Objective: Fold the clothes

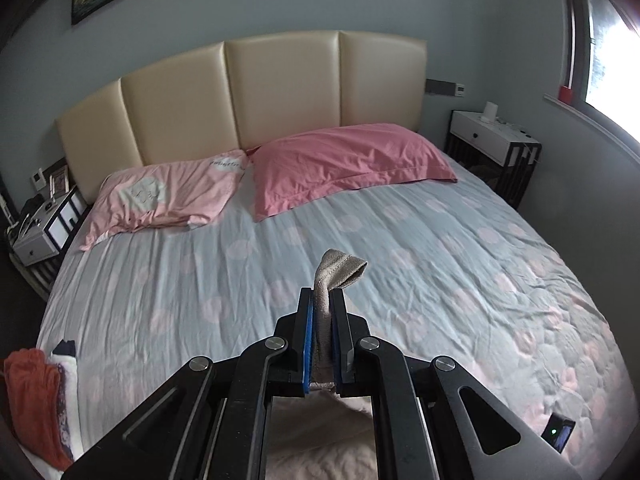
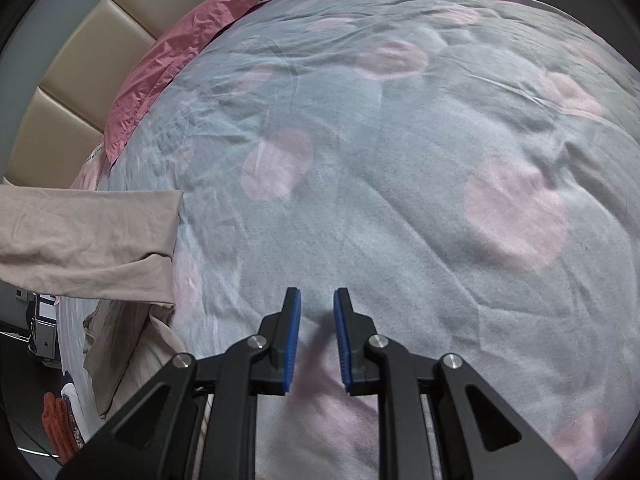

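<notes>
My left gripper (image 1: 323, 300) is shut on a beige garment (image 1: 338, 270); a tuft of the cloth sticks up past the blue pads, and more of it hangs below the gripper. In the right wrist view the same beige garment (image 2: 86, 236) stretches in from the left, lifted over the bed, with more of it lying crumpled below. My right gripper (image 2: 317, 296) is open and empty, close above the grey bedsheet with pink dots (image 2: 400, 184), to the right of the garment.
Two pink pillows (image 1: 348, 164) (image 1: 160, 200) lie against the cream headboard (image 1: 240, 92). A stack of folded clothes, orange on top (image 1: 34, 396), sits at the bed's left edge. White nightstands (image 1: 494, 140) (image 1: 40, 228) flank the bed.
</notes>
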The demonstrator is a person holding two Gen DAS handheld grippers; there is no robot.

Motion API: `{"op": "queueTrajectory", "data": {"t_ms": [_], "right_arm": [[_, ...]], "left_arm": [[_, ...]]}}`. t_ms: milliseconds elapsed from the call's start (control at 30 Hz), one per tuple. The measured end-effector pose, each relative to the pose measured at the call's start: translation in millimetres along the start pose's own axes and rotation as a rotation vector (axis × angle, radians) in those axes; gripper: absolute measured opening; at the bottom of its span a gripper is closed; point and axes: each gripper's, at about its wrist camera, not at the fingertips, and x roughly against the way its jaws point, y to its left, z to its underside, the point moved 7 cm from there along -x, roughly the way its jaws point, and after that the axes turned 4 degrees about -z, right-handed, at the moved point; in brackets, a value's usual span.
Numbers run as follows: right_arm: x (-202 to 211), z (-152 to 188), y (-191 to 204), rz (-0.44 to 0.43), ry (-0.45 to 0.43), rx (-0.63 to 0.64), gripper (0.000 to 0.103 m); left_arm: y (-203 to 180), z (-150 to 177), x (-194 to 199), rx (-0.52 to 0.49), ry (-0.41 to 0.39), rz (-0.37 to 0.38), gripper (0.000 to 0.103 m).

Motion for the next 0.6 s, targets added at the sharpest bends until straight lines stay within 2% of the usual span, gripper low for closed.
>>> {"op": "queueTrajectory", "data": {"t_ms": [100, 267, 600], "right_arm": [[-1.6, 1.4, 2.0, -0.002, 0.006, 0.008, 0.017], [-6.7, 4.1, 8.6, -0.004, 0.018, 0.03, 0.017], [-14.8, 6.2, 16.5, 0.019, 0.018, 0.075, 0.017]], "left_arm": [[43.0, 19.9, -10.6, 0.05, 0.028, -0.059, 0.008], [106.5, 69.9, -55.1, 0.139, 0.107, -0.136, 0.008], [178.9, 204.6, -143.9, 0.257, 0.359, -0.242, 0.008]]}}
